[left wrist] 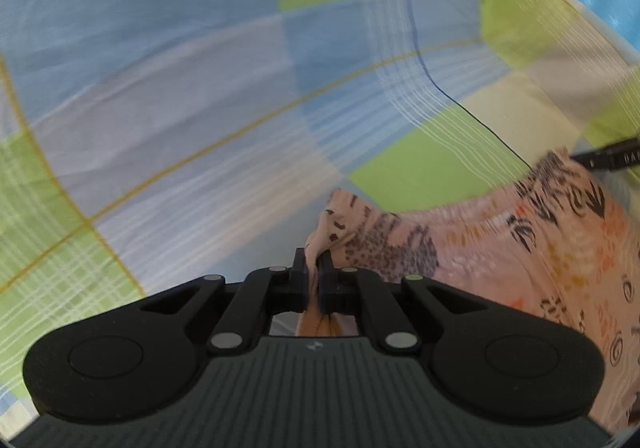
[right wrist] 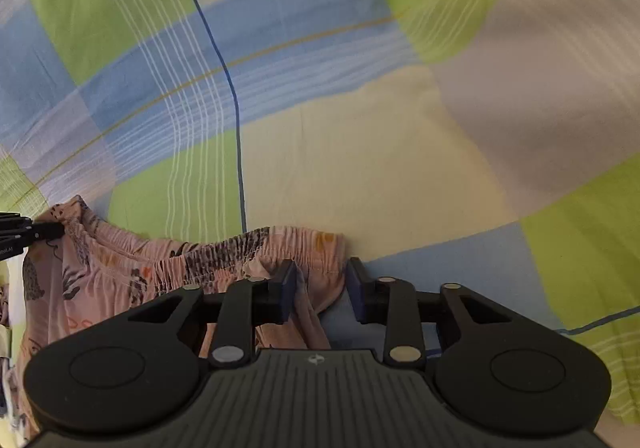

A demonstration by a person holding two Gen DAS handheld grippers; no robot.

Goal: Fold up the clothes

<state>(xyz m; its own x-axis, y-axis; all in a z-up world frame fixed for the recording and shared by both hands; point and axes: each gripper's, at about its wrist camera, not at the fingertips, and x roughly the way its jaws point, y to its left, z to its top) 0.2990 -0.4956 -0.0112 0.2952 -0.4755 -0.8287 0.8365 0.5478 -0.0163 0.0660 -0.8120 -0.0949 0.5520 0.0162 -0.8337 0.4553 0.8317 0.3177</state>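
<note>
The left gripper (left wrist: 313,260) sits at the lower centre of its own view, jaws pressed together with only a thin fold of cloth (left wrist: 460,248) between them. In the right wrist view the same gripper shows as a dark tip at the left edge, pinched on the cloth's corner. The right gripper (right wrist: 321,280) sits at the lower centre of its view, jaws apart with a wide gap; its left finger (right wrist: 286,288) lies against the cloth, its right finger (right wrist: 358,288) is clear of it. Its tip shows at the right edge of the left wrist view.
</note>
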